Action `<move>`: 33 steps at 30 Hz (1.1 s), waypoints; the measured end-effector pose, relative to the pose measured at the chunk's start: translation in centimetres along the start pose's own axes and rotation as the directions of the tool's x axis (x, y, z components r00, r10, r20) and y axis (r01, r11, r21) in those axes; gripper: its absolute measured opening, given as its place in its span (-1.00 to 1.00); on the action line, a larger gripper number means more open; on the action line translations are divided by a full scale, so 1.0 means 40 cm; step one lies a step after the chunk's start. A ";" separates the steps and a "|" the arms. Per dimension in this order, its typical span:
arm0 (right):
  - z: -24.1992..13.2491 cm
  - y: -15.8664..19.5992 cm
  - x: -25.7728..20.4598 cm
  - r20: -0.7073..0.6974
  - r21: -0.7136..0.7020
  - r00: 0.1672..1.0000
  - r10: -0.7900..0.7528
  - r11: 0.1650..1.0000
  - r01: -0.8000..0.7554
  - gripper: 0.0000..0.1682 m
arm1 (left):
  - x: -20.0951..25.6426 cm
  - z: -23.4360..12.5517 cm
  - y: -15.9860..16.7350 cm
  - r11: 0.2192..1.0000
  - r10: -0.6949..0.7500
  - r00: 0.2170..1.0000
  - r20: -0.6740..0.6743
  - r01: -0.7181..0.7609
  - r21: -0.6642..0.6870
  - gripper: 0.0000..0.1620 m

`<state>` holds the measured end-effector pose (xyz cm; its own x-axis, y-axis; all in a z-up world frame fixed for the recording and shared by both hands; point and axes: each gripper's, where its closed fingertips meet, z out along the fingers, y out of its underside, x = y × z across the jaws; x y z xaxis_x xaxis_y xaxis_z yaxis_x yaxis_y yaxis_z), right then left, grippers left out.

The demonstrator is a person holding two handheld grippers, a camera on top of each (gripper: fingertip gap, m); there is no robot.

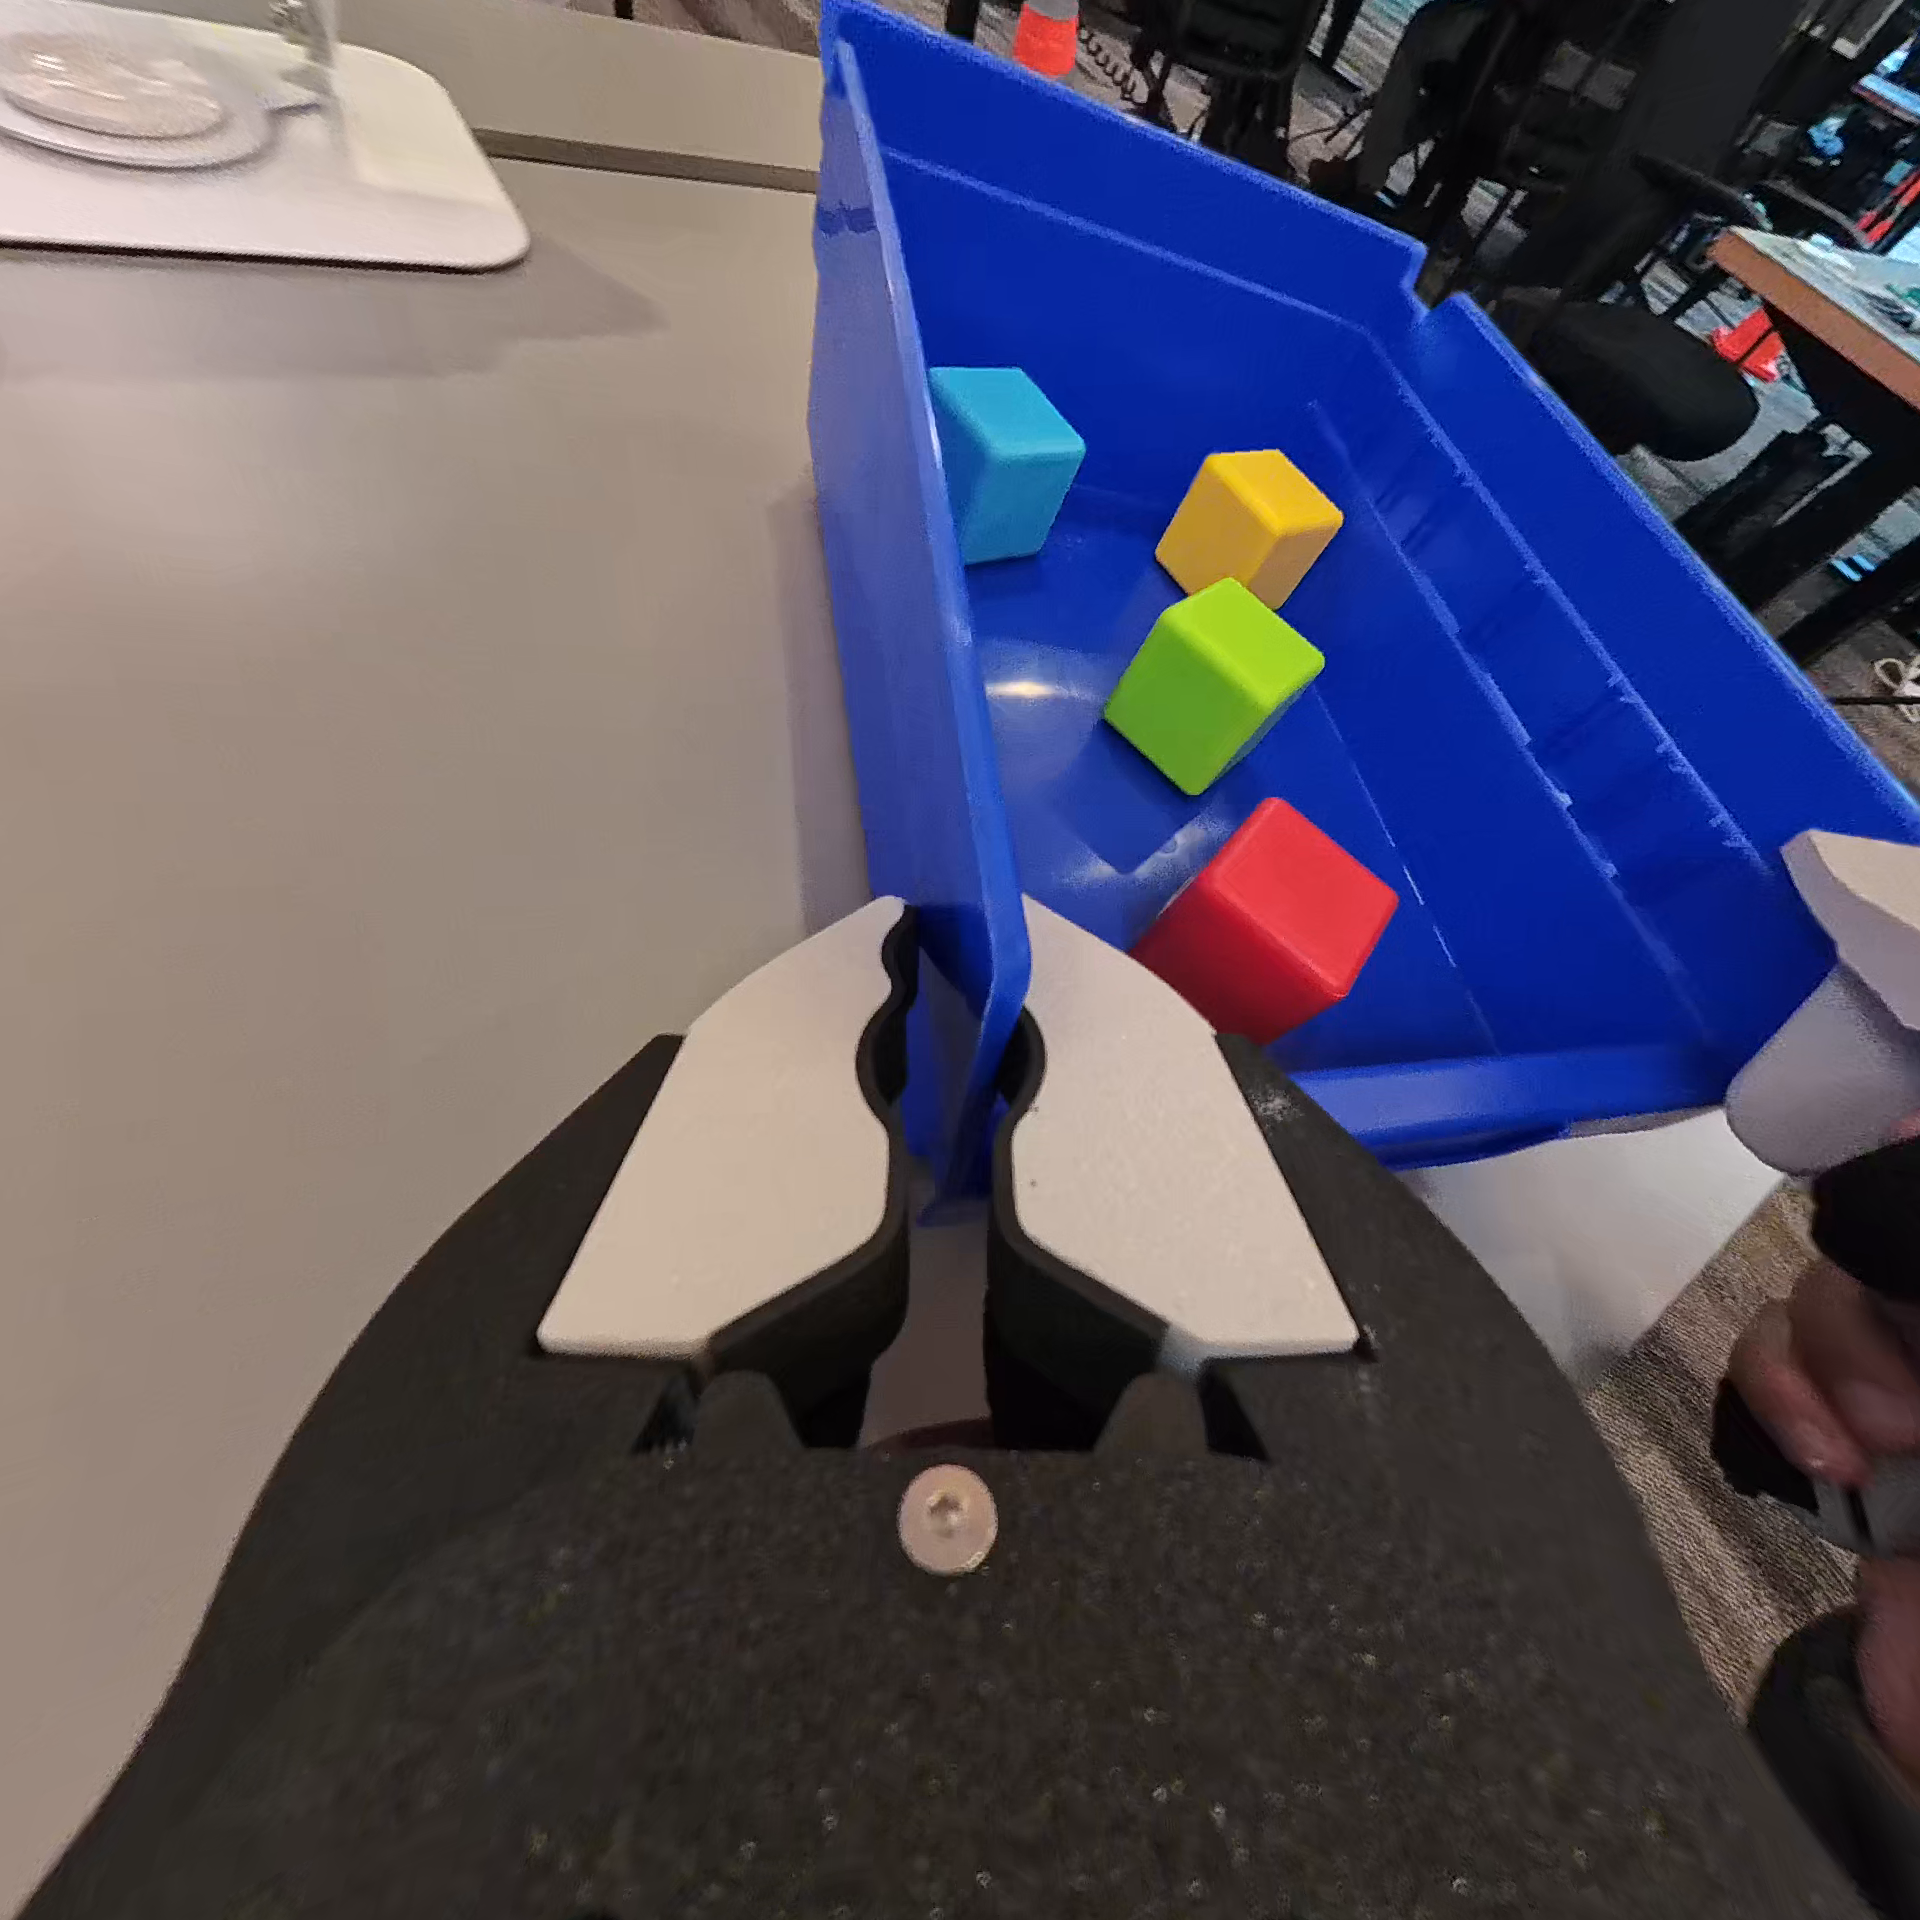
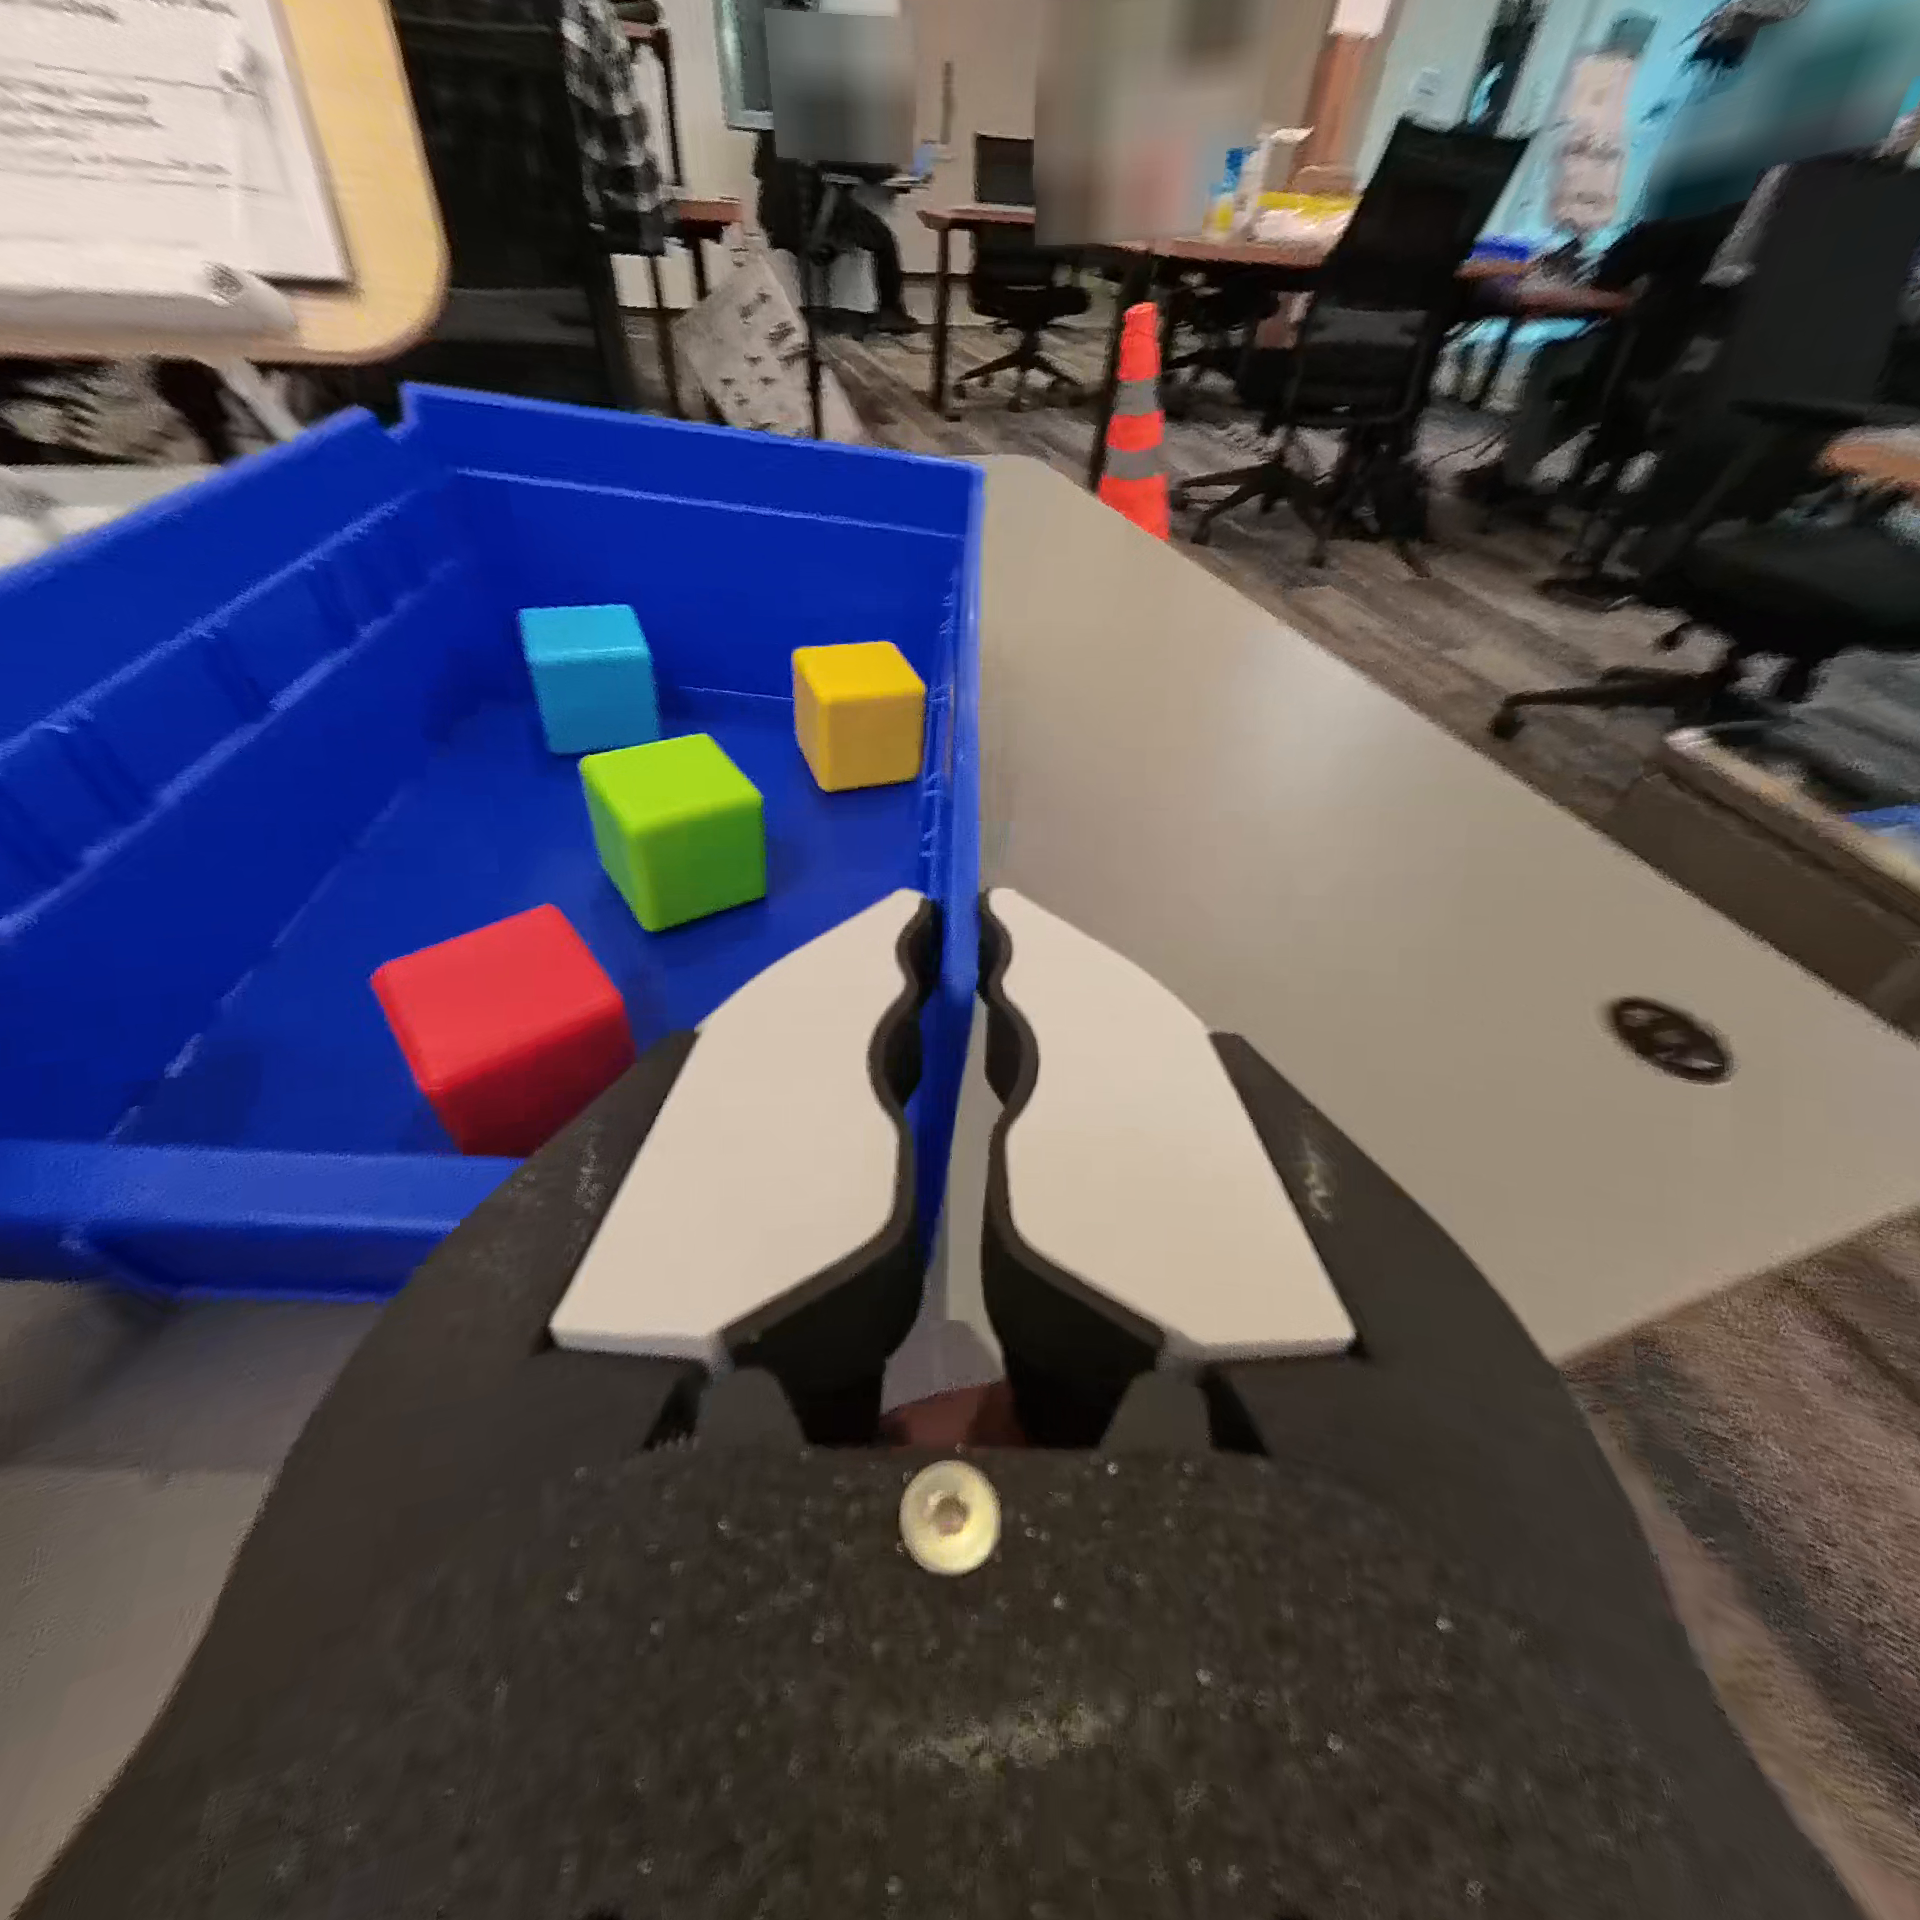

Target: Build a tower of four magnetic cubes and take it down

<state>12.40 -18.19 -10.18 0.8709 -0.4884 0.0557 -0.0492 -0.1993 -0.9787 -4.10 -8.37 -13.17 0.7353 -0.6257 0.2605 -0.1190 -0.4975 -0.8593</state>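
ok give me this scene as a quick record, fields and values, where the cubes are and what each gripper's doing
bin: blue bin on a grey table
cubes: red cube, green cube, yellow cube, light blue cube, all loose in the bin
tower: none built
left gripper: shut on one side wall of the bin
right gripper: shut on the opposite side wall

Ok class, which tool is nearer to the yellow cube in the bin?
Right. The right tool clamps the wall of the blue bin that the yellow cube sits beside. The left tool clamps the opposite wall, across the bin.
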 end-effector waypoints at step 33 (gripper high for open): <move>-0.071 -0.053 -0.625 0.635 -0.037 0.770 0.060 0.998 -0.047 -0.62 | -0.638 -0.604 -0.008 0.955 -0.149 0.893 0.425 0.019 0.295 -0.57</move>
<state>-10.66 -7.99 -8.92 0.9783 0.1515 -0.1411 -0.1083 -0.2068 -0.9724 -38.95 -6.75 -8.92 0.9577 -0.2294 0.1736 0.0972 -0.3100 -0.9458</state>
